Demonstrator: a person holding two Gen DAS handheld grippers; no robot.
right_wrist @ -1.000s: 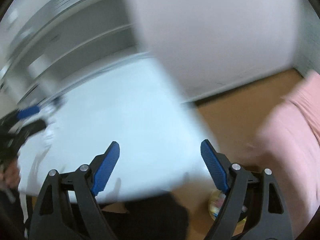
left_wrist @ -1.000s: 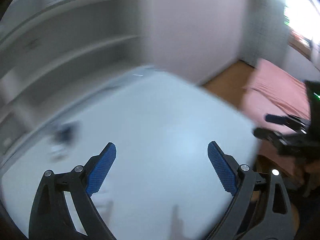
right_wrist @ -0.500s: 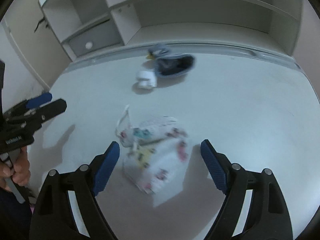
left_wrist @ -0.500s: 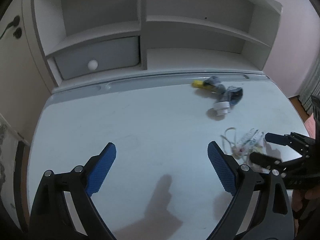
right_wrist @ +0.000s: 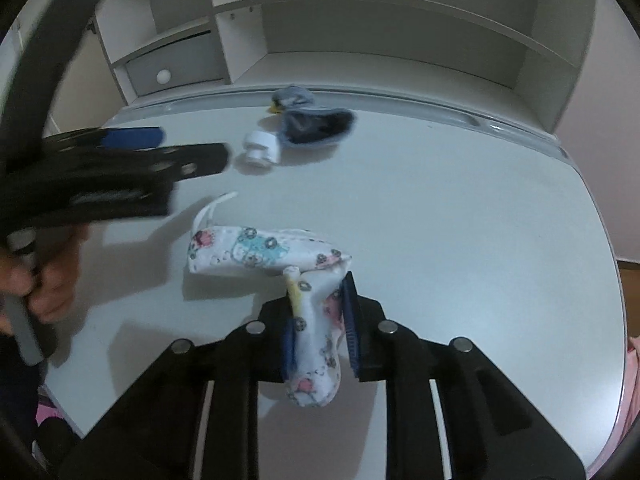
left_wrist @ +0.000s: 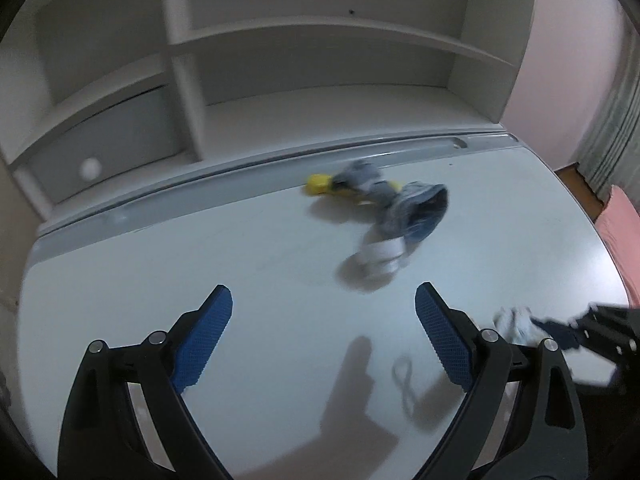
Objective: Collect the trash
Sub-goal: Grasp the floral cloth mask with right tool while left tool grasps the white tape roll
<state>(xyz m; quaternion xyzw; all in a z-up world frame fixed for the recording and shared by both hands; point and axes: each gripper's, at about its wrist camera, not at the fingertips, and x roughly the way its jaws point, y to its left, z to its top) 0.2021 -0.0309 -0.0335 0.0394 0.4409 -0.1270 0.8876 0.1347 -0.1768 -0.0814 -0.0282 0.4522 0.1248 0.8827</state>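
My right gripper (right_wrist: 320,320) is shut on the near end of a white patterned cloth bag (right_wrist: 256,252) that lies on the white desk (right_wrist: 460,220). My left gripper (left_wrist: 322,316) is open and empty above the desk, and it shows at the left of the right wrist view (right_wrist: 192,152). Beyond it lie a white cap (left_wrist: 378,258), a blue-grey fabric piece (left_wrist: 416,208) and a yellow item (left_wrist: 318,184). The same cap (right_wrist: 260,148) and blue fabric (right_wrist: 316,128) show in the right wrist view. The bag's tip (left_wrist: 514,322) peeks at the right beside the right gripper.
A white shelf unit (left_wrist: 320,60) with a grey drawer (left_wrist: 100,148) stands at the back of the desk. A raised grey ledge (left_wrist: 400,152) runs along its foot. A pink bed (left_wrist: 624,232) lies past the desk's right edge.
Both grippers swung from the room toward the desk. My right gripper closed on the patterned bag. My left gripper moved forward toward the cap and fabric.
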